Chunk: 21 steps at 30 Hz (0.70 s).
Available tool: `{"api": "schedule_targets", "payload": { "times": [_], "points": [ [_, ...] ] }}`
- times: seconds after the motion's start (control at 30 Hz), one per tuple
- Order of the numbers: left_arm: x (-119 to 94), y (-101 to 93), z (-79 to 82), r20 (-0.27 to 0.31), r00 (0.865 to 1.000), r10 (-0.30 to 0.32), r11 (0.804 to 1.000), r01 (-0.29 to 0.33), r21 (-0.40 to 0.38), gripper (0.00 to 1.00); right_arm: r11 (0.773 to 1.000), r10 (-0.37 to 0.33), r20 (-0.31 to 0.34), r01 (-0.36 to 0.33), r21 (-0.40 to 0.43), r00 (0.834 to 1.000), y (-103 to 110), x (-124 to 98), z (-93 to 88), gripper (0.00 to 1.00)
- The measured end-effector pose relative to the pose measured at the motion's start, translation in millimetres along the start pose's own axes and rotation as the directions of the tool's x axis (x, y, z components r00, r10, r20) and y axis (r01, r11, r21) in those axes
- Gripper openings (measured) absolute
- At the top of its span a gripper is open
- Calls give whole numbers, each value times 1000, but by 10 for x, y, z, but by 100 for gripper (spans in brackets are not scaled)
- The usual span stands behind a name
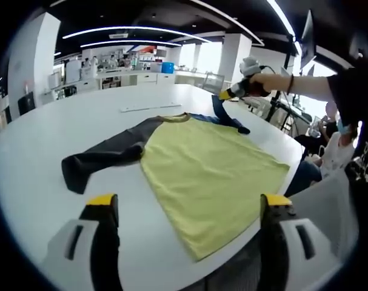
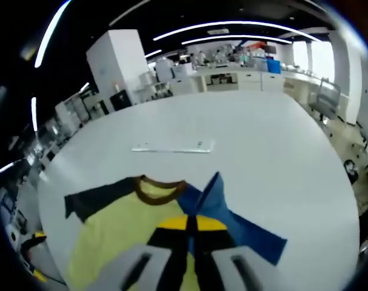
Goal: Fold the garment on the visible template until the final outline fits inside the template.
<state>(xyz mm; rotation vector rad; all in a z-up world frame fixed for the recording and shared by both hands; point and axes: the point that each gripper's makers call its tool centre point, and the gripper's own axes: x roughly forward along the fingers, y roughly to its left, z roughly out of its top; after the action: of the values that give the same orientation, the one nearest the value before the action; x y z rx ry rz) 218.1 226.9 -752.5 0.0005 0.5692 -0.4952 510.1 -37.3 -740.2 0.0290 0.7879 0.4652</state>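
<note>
Right gripper jaws apparently pinch blue sleeve | raised

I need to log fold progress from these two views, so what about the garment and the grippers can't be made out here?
- Template: no outline can be told apart on the white table in either view.
- Garment: its hem drops past the table edge in the left gripper view.
- Blue sleeve: the right gripper covers where it is pinched, in the right gripper view.
- Flat strip beyond the collar: too small to identify.
</note>
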Motion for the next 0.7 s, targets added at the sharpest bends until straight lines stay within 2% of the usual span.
{"api": "schedule_targets", "payload": {
  "times": [0.13,0.47,0.7],
  "points": [
    [-3,-6,-9,-13,1000,7,1000,-6,26,95,1000,12,4,-12,-25,1000,97,63,59,0],
    [-40,24,-40,-12,1000,15,1000,-15,14,94,993,34,-4,-34,-113,999,375,188,127,0],
    [-35,48,-55,-19,1000,21,1000,-21,11,94,978,89,3,-87,-189,996,695,251,200,0]
  ]
}}
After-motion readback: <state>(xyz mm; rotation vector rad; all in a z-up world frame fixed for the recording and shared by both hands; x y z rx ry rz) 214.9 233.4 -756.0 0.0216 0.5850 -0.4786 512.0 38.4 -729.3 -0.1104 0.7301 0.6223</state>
